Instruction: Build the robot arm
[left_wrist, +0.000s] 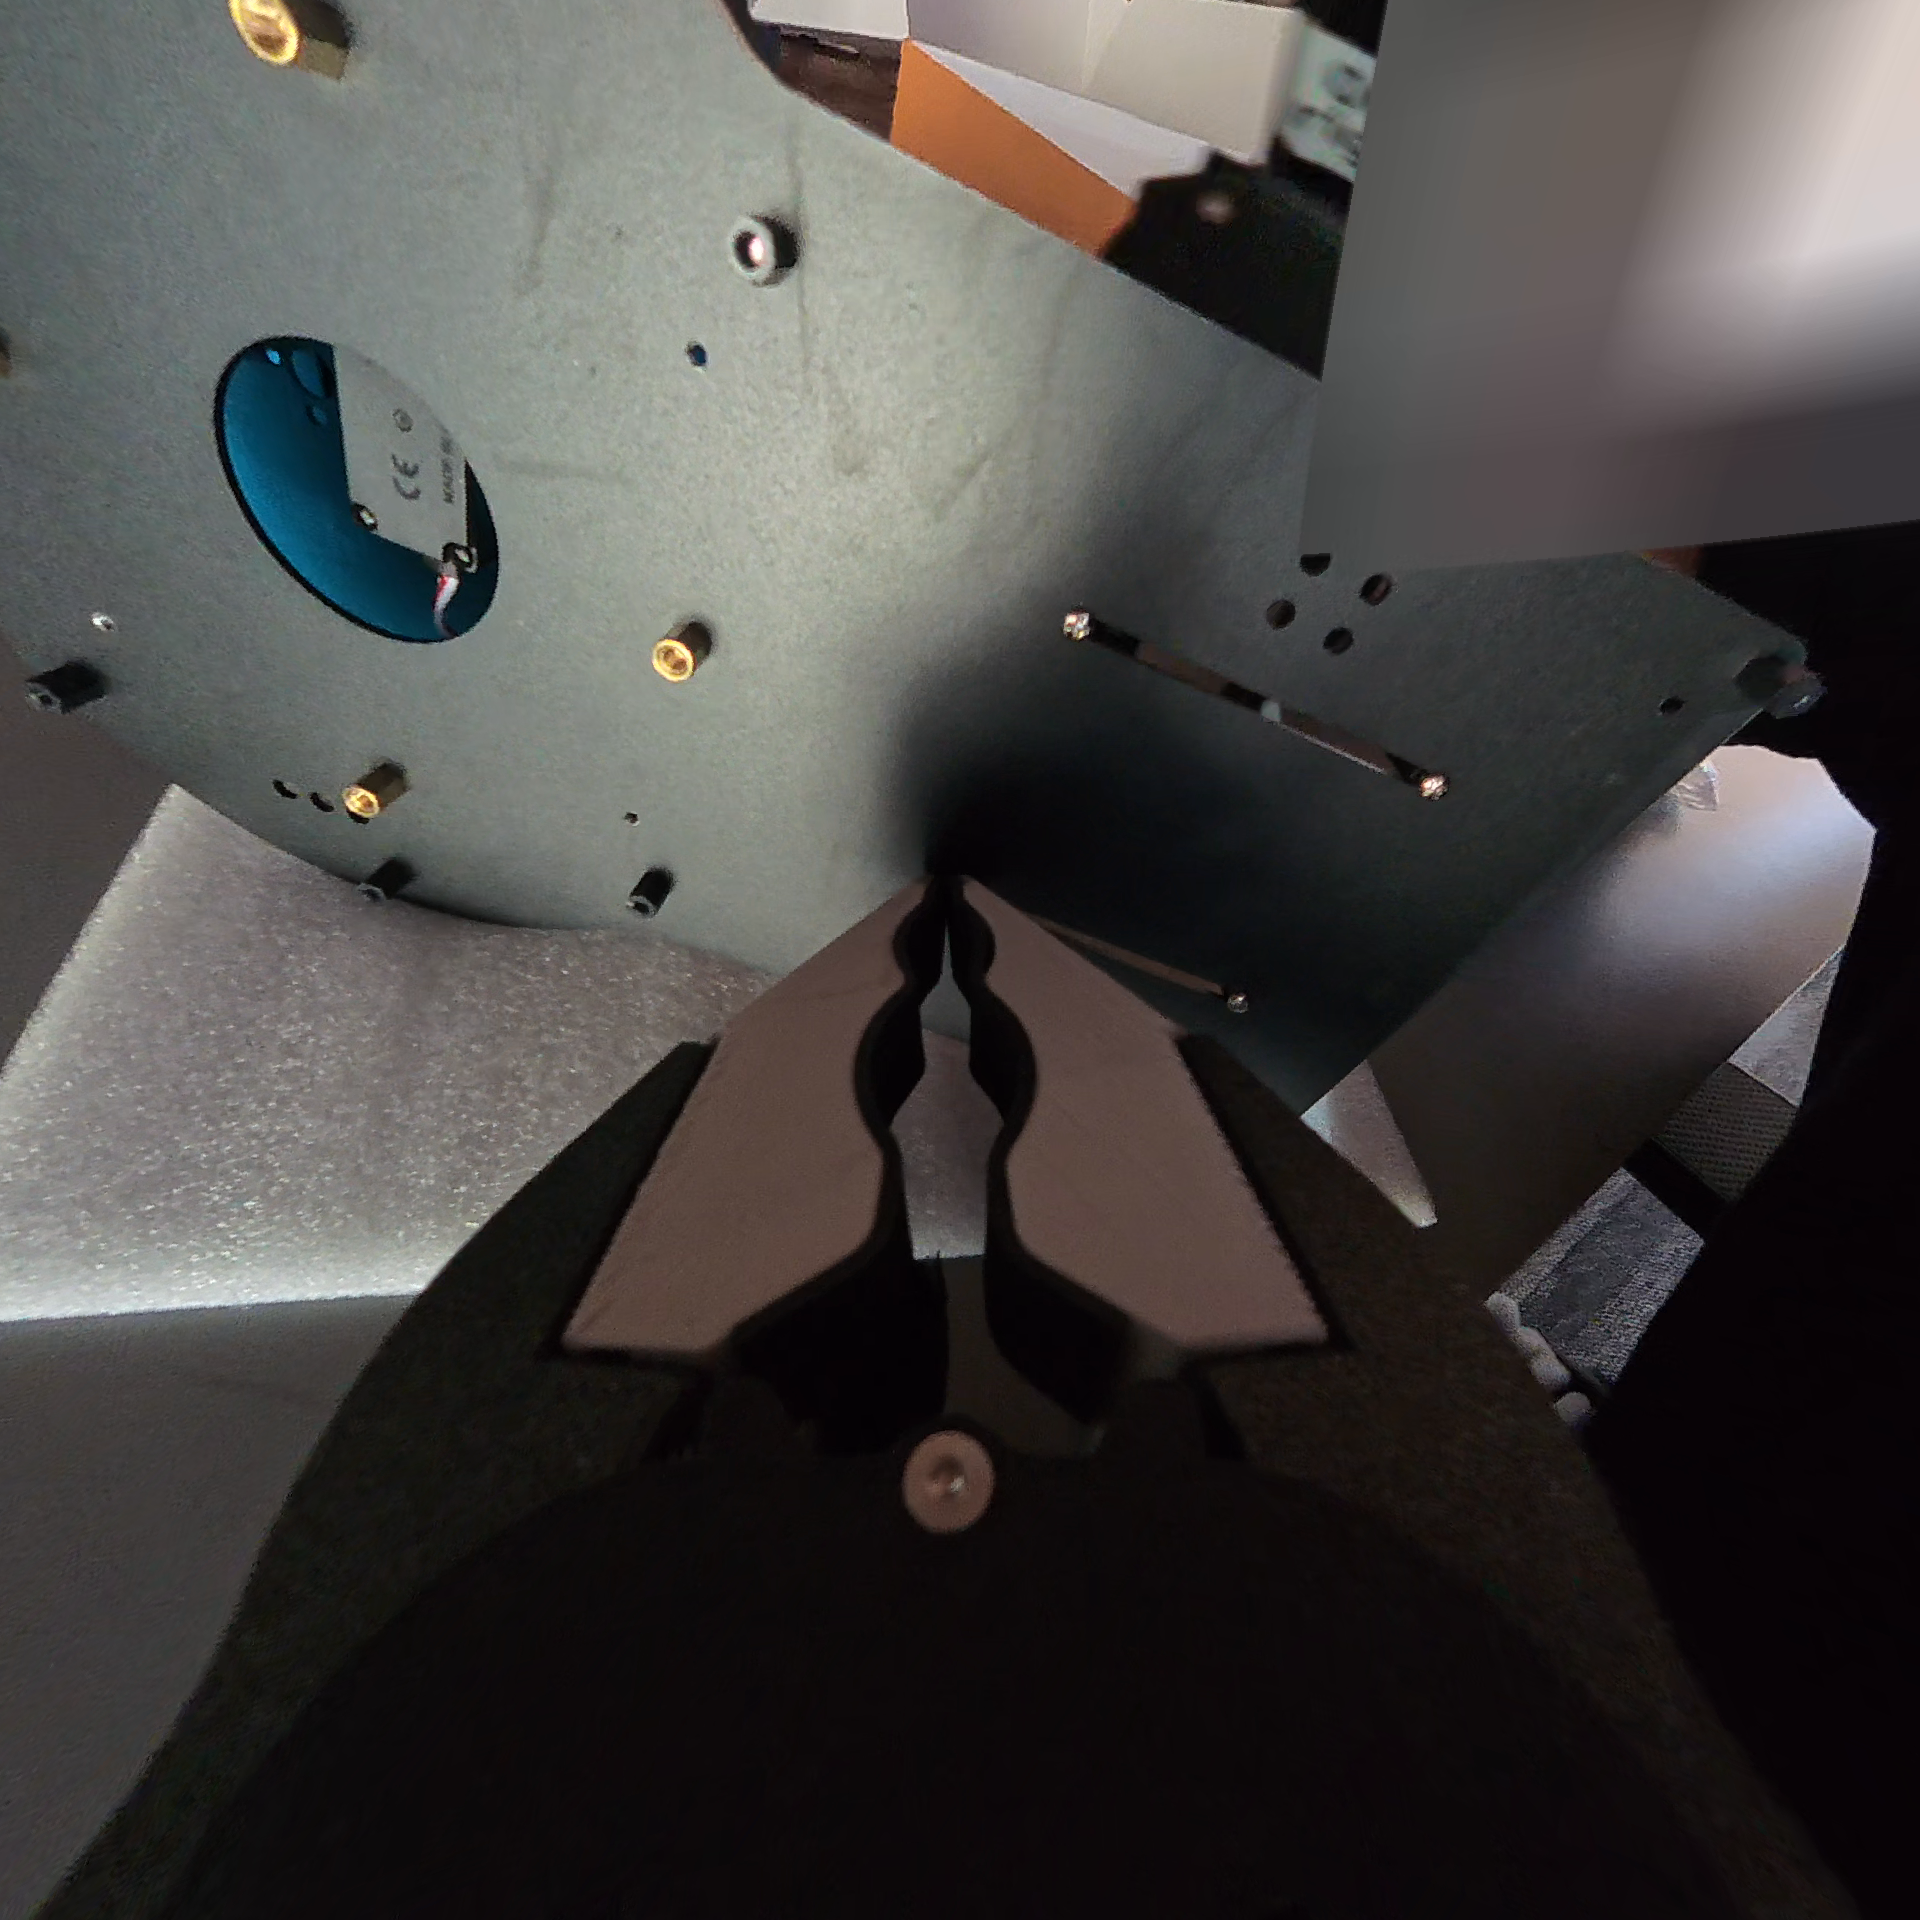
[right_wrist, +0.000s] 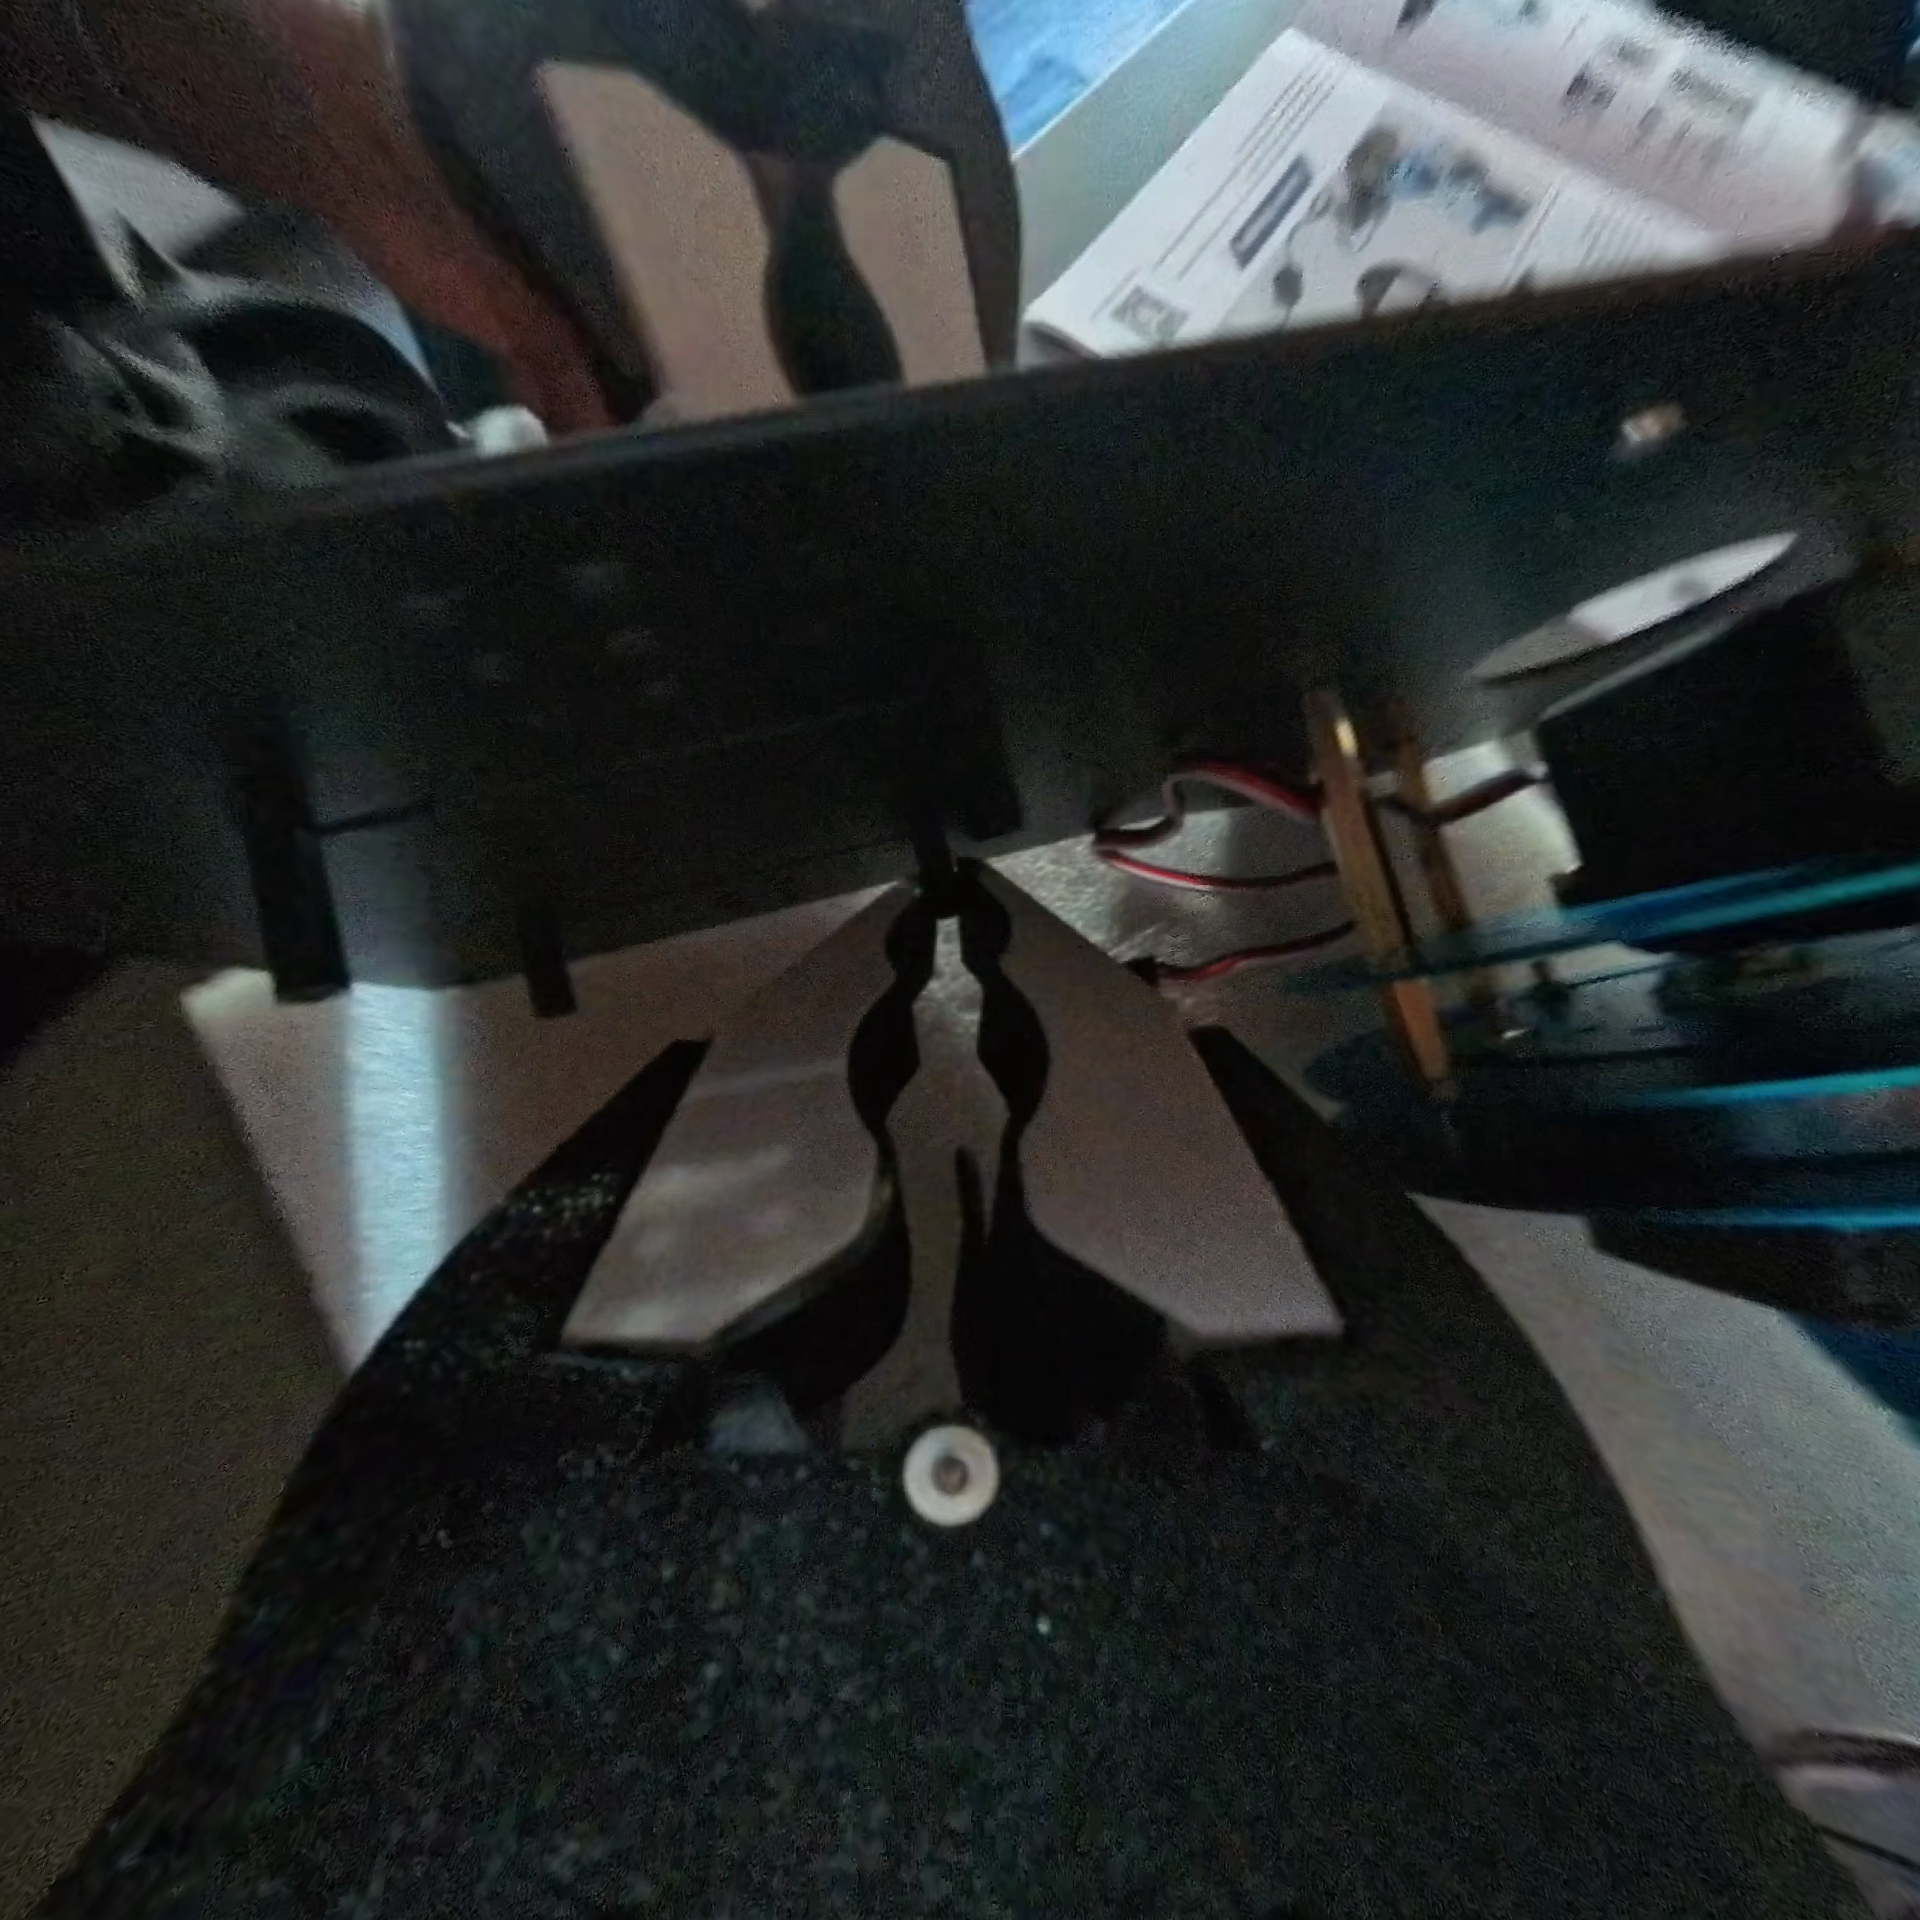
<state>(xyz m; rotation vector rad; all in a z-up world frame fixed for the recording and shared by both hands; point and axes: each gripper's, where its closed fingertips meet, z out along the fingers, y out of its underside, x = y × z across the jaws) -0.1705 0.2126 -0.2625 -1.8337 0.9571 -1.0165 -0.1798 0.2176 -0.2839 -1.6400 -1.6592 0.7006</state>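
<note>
The left hand-held gripper (left_wrist: 948, 883) is pinching the lower edge of a grey metal plate (left_wrist: 727, 499), its jaws almost closed on it. The right hand-held gripper (right_wrist: 948, 862) is gripping the same plate's dark edge (right_wrist: 935, 623). Three brass standoffs (left_wrist: 677, 655) are showing on the plate, which is tilting above white foam (left_wrist: 260, 1091).

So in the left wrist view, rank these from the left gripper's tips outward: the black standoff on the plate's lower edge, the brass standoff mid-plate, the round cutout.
Measured from the left gripper, which is pinched on the grey plate:
1. Black standoff, left of the tips on the plate's lower edge.
2. Brass standoff, up and left, mid-plate.
3. Round cutout, farthest, upper left.
</note>
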